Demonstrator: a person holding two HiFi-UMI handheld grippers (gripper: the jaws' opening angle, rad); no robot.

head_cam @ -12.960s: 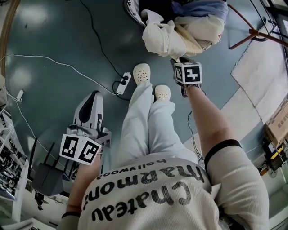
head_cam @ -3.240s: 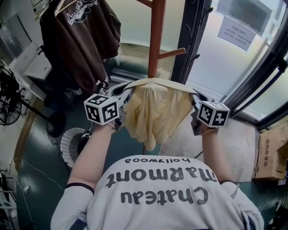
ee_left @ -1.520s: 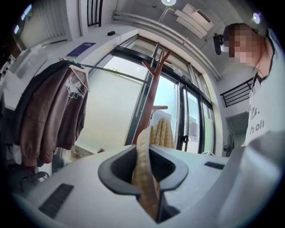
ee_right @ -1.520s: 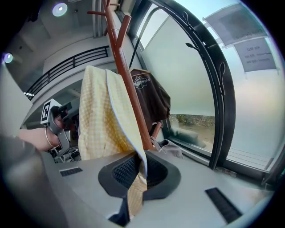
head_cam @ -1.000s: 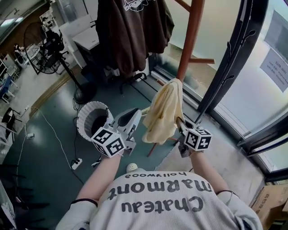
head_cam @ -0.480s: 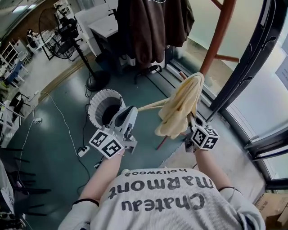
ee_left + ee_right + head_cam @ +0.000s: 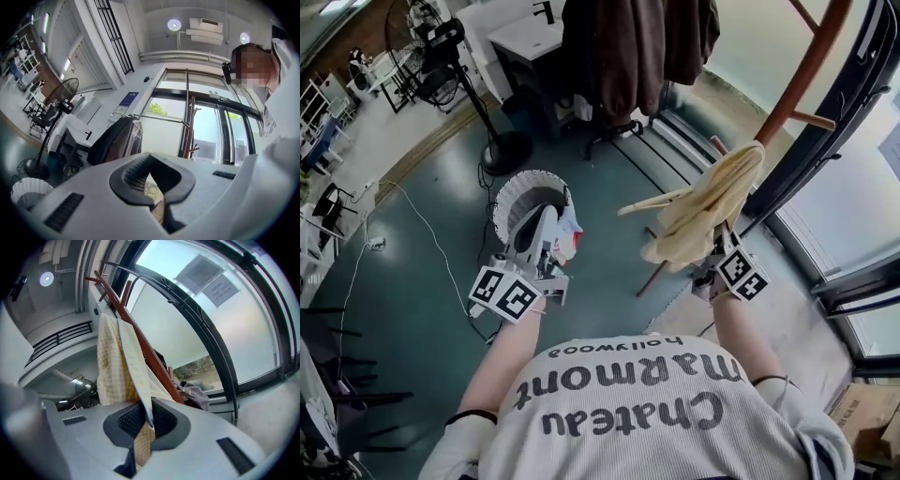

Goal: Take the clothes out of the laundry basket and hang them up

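Observation:
A pale yellow cloth (image 7: 705, 204) hangs bunched over a light wooden peg (image 7: 645, 202) of the red-brown coat stand (image 7: 803, 77). My right gripper (image 7: 718, 251) is just below it, shut on the cloth's lower edge; in the right gripper view a strip of yellow cloth (image 7: 112, 366) runs down between the jaws of the right gripper (image 7: 140, 428). My left gripper (image 7: 548, 218) is off to the left, over the white laundry basket (image 7: 514, 190), apart from the cloth. In its own view the left gripper (image 7: 153, 188) is shut with nothing held.
A dark brown garment (image 7: 630, 45) hangs at the top. A standing fan (image 7: 457, 49) and a white table (image 7: 528, 25) stand at the far left. Black window frames (image 7: 862, 89) run along the right. Cables (image 7: 403, 211) lie on the grey floor.
My left gripper has swung left, away from the yellow cloth, and now sits over the basket. The right gripper has kept its hold on the cloth and has moved a little.

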